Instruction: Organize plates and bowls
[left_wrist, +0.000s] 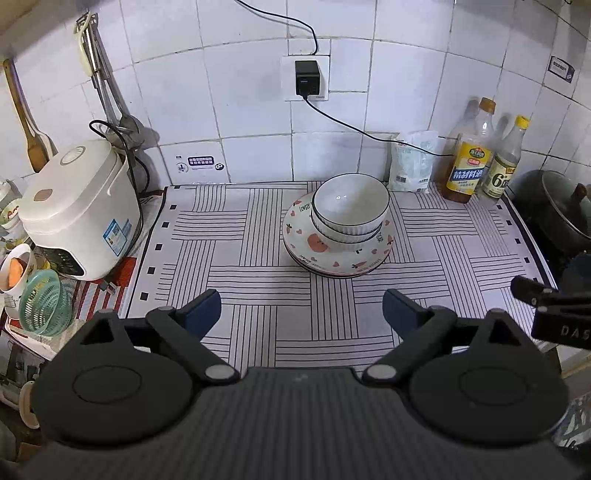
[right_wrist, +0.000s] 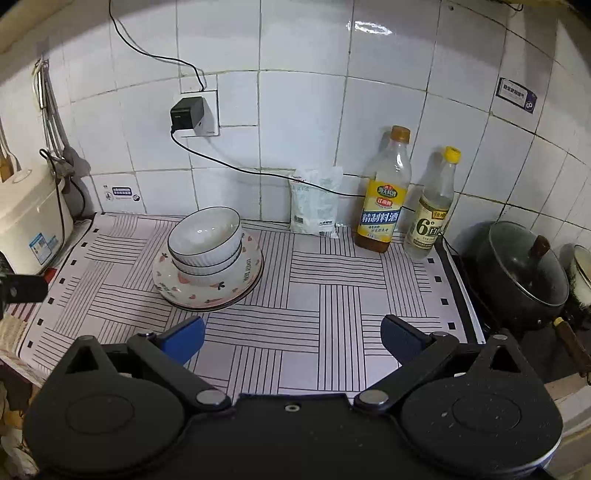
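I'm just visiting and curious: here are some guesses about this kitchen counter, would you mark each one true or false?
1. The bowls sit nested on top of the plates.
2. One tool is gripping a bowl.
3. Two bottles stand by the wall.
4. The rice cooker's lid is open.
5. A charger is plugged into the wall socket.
1. True: two bowls sit nested on the stacked plates.
2. False: the left tool and the right tool are both open, empty and short of the stack.
3. True: two bottles stand beside a white bag.
4. False: the rice cooker has its lid closed.
5. True: a black charger sits in the socket.
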